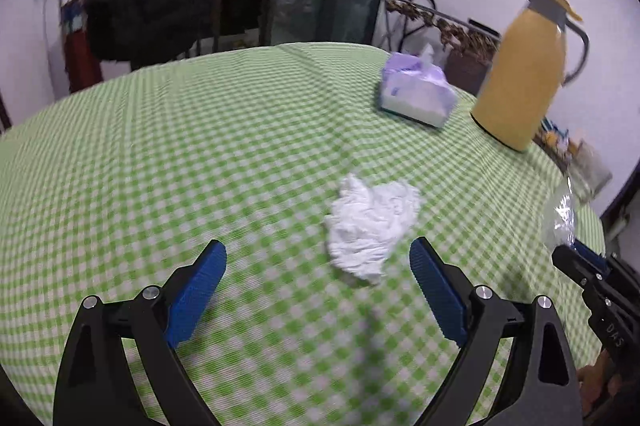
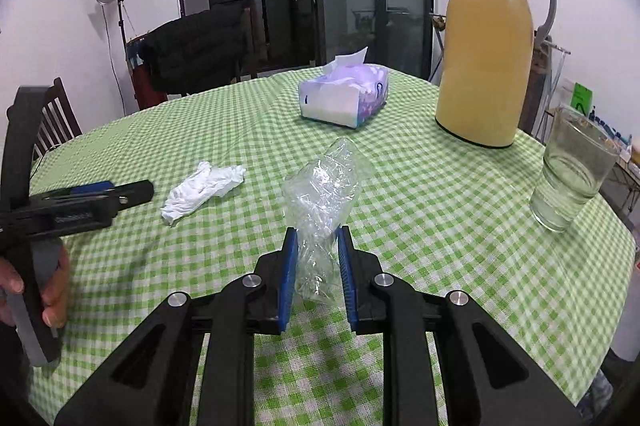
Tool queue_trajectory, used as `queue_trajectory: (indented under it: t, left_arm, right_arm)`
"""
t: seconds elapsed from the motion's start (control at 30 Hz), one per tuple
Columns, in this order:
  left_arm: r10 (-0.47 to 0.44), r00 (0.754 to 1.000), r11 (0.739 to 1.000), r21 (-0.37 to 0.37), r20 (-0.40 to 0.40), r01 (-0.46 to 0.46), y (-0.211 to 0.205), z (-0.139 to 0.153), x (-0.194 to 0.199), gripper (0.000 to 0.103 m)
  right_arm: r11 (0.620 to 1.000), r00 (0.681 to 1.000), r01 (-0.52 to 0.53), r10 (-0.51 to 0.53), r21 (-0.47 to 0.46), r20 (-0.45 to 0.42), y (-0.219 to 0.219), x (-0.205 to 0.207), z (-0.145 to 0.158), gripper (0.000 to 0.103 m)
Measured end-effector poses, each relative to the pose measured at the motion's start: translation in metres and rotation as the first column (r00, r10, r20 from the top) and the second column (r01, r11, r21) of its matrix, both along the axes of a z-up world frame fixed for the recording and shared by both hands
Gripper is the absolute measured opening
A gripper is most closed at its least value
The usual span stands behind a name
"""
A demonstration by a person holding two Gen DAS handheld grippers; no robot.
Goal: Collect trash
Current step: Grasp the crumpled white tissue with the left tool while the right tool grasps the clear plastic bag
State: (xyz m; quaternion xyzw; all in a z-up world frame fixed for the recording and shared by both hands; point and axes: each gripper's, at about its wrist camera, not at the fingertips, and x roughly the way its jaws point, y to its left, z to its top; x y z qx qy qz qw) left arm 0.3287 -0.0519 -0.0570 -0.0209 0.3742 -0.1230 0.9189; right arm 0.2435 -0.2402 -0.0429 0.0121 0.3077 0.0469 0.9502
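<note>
Right wrist: right tongs (image 2: 317,258) pinch crinkly clear plastic wrapper (image 2: 322,185); left tongs (image 1: 318,266) wide, empty.

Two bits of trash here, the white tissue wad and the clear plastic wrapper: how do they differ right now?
The crumpled tissue is opaque white; the plastic wrapper is transparent and shiny. The tissue lies free on the checked tablecloth, in front of the open left gripper; the wrapper is pinched in the right gripper, sticking up beyond its pads. Both are crumpled.
</note>
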Motion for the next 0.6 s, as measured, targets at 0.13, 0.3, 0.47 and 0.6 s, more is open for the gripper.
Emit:
queue_trajectory:
  t: [0.13,0.3,0.47,0.6]
  left_arm:
    - [0.028,0.997,0.993,0.114,-0.073,-0.019,-0.026,-0.005,0.024,0.090]
    - [0.030,0.993,0.986,0.166,-0.113,-0.011,-0.043,-0.012,0.041,0.084]
    - [0.023,0.991,0.986,0.164,-0.129,-0.001,-0.051,-0.018,0.041,0.027]
    - [-0.017,0.987,0.990,0.138,-0.157,0.039,-0.049,-0.013,0.030,0.011]
  right_arm:
    - [1.000,1.000,-0.004,0.004,-0.019,0.001,0.005,0.001,-0.001,0.021]
    - [0.997,1.000,0.030,-0.030,0.077,-0.004,-0.014,0.001,-0.002,0.021]
    - [0.995,1.000,0.024,-0.022,0.099,-0.021,-0.016,0.003,-0.003,0.021]
    - [0.995,1.000,0.016,-0.014,0.097,-0.022,-0.013,0.002,-0.003,0.021]
